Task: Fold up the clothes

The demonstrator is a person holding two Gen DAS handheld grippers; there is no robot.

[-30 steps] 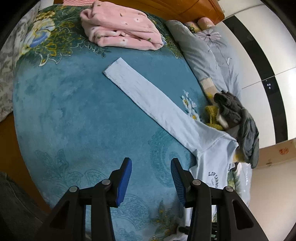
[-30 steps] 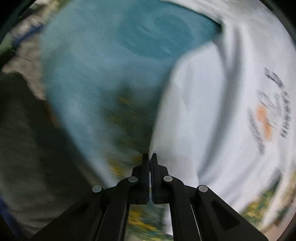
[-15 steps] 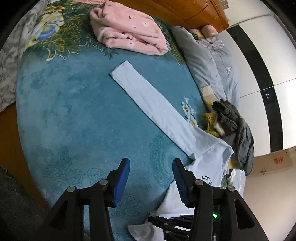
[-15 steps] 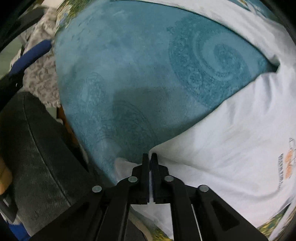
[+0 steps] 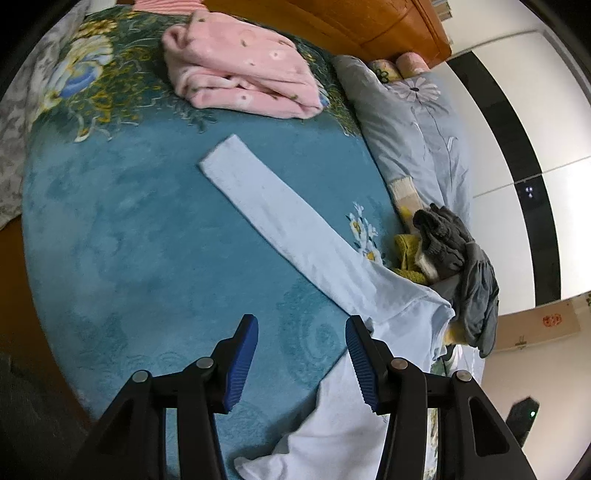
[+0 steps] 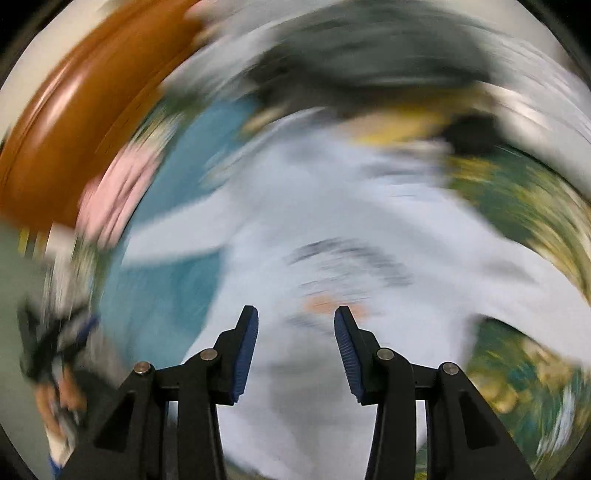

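Observation:
A pale blue long-sleeved shirt (image 5: 399, 332) lies on the teal blanket (image 5: 129, 240). One sleeve (image 5: 280, 218) stretches flat toward the far left. Its body runs under my left gripper's right finger to the near edge. My left gripper (image 5: 301, 332) is open and empty, above the blanket beside the shirt's shoulder. The right wrist view is heavily blurred. My right gripper (image 6: 295, 325) is open and empty above the shirt's printed front (image 6: 332, 266).
A folded pink garment (image 5: 240, 74) lies at the far end of the bed. A grey and yellow clothes pile (image 5: 454, 258) sits at the right by a grey floral quilt (image 5: 413, 122). A wooden headboard (image 5: 351, 18) is behind. The bed's left edge drops off.
My right gripper has opened and let go of the shirt's edge, then swung fast to face the shirt's front. My left gripper has drifted slightly, still open.

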